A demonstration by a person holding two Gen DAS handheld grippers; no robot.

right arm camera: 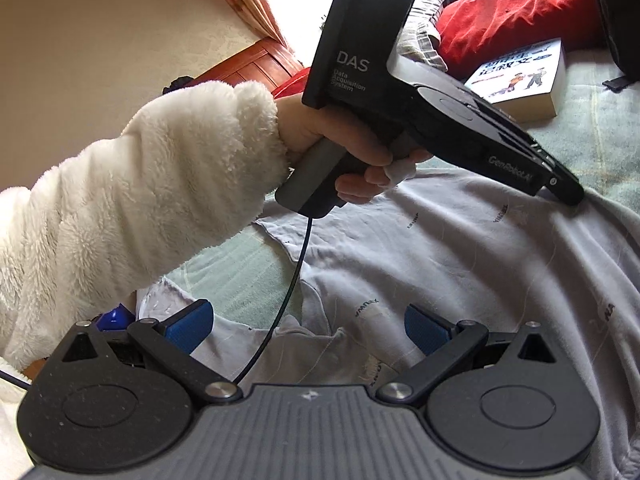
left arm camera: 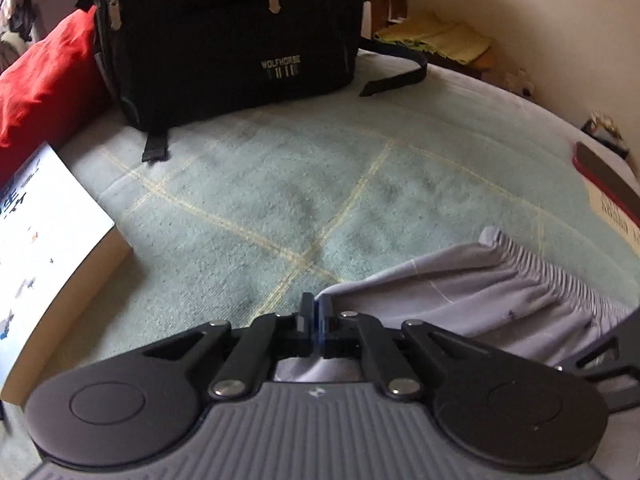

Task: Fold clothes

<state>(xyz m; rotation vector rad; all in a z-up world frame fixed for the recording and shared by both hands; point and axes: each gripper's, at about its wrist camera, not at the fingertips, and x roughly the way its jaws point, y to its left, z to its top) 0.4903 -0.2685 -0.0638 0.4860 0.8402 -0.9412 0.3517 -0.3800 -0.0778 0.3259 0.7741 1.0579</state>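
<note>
Bedspread (left arm camera: 304, 184) is pale green with thin yellow lines crossing it, pretty worn looking. Grey garment (right arm camera: 460, 264) lies spread on it, close to both cameras. Left gripper (left arm camera: 316, 308) has its jaws pressed together on the edge of that grey cloth. Right gripper (right arm camera: 308, 326) sits wide apart above the garment, nothing between the blue pads. Further back on the bed: a black backpack (left arm camera: 224, 36), a red pillow (left arm camera: 44, 80) and a book (left arm camera: 44, 256). Cream wall (left arm camera: 540, 12) behind, plus a fluffy white sleeve (right arm camera: 132, 196).
</note>
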